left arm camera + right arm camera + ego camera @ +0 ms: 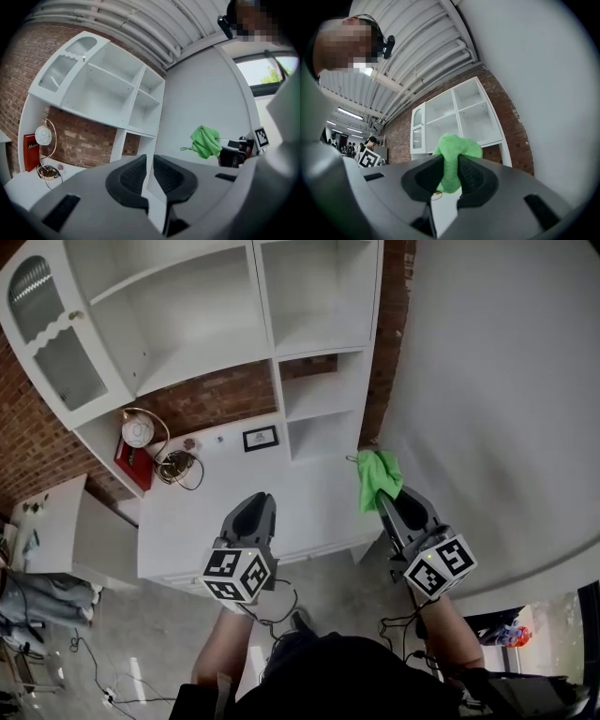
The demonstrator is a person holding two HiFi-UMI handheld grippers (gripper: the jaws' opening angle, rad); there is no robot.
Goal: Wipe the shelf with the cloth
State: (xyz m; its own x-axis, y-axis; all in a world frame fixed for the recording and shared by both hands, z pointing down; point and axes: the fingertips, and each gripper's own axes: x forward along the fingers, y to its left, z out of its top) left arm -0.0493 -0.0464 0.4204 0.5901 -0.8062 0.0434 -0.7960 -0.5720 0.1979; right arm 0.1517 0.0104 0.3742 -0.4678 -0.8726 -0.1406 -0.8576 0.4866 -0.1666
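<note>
A bunched green cloth (377,480) hangs from my right gripper (386,499), whose jaws are shut on it just off the right end of the white shelf unit (309,324). In the right gripper view the cloth (454,154) bulges up between the jaws of the right gripper (450,172), with the shelf unit (459,119) behind. My left gripper (260,505) hovers over the white counter (234,512), jaws nearly together with nothing between them. From the left gripper (149,174) view the cloth (206,142) shows at the right.
On the counter's back left stand a round white lamp (137,432), a red box (134,465) and coiled wire (176,466); a small framed picture (260,438) sits mid-back. A brick wall (216,395) backs the unit. A glazed door (52,343) stands open at left. Cables (94,662) trail on the floor.
</note>
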